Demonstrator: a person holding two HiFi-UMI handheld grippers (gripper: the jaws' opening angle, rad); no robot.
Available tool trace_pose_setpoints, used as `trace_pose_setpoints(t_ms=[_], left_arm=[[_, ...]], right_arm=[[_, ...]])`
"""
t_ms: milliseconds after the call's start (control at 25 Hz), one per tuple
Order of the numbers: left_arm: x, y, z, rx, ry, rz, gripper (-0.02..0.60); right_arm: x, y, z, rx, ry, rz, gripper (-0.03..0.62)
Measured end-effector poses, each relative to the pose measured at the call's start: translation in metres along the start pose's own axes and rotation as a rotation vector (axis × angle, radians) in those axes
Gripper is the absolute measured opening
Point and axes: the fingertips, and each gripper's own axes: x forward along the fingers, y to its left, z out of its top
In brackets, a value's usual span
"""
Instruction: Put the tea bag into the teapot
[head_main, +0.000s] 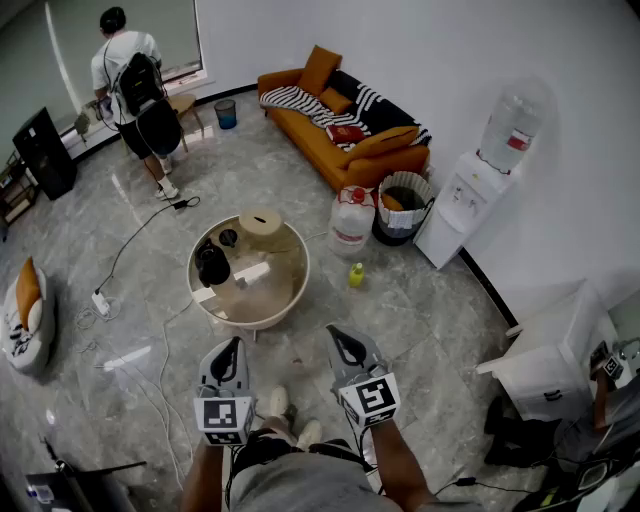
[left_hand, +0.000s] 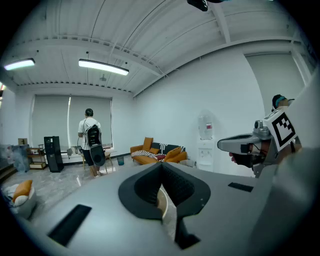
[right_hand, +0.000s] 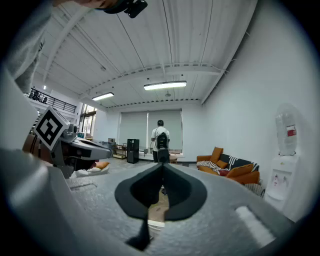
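A black teapot (head_main: 212, 265) stands on the left side of a round low table (head_main: 296, 290) a few steps ahead of me. Beside it lies a white flat strip (head_main: 252, 272); I cannot tell whether it is the tea bag. My left gripper (head_main: 233, 346) and right gripper (head_main: 338, 334) are held side by side in front of my body, short of the table and pointing toward it. In the left gripper view the left gripper (left_hand: 161, 166) has its tips together and holds nothing. The right gripper (right_hand: 161, 165) is shut and empty too.
A tan cylinder (head_main: 260, 222) stands at the table's far edge. On the floor are a water jug (head_main: 350, 222), a yellow bottle (head_main: 356, 274), cables and a power strip (head_main: 101, 300). An orange sofa (head_main: 340, 125), a water dispenser (head_main: 470, 195) and a person (head_main: 135, 85) are farther off.
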Motion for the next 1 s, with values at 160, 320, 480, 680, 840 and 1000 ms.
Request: trace_pose_setpoints(t_ms=[160, 320, 480, 680, 840, 1000], left_arm=[[0.020, 0.016, 0.008, 0.003, -0.009, -0.006, 0.015], [0.048, 0.034, 0.018, 0.004, -0.017, -0.016, 0.015], [0.075, 0.057, 0.027, -0.007, -0.016, -0.025, 0.015], [0.107, 0.097, 0.038, 0.010, -0.038, -0.040, 0.015], [0.124, 0.126, 0.039, 0.011, -0.045, -0.053, 0.015], [0.139, 0.151, 0.043, 0.010, -0.059, -0.052, 0.015]], right_arm=[[0.024, -0.001, 0.003, 0.012, -0.005, 0.007, -0.002], [0.055, -0.009, 0.009, 0.013, 0.000, 0.005, -0.002], [0.090, -0.014, 0.016, 0.012, 0.005, 0.002, -0.001], [0.138, -0.014, 0.025, 0.006, 0.007, -0.010, -0.002], [0.171, -0.011, 0.031, 0.000, 0.007, -0.022, -0.002], [0.203, -0.004, 0.032, 0.007, 0.011, -0.019, -0.001]])
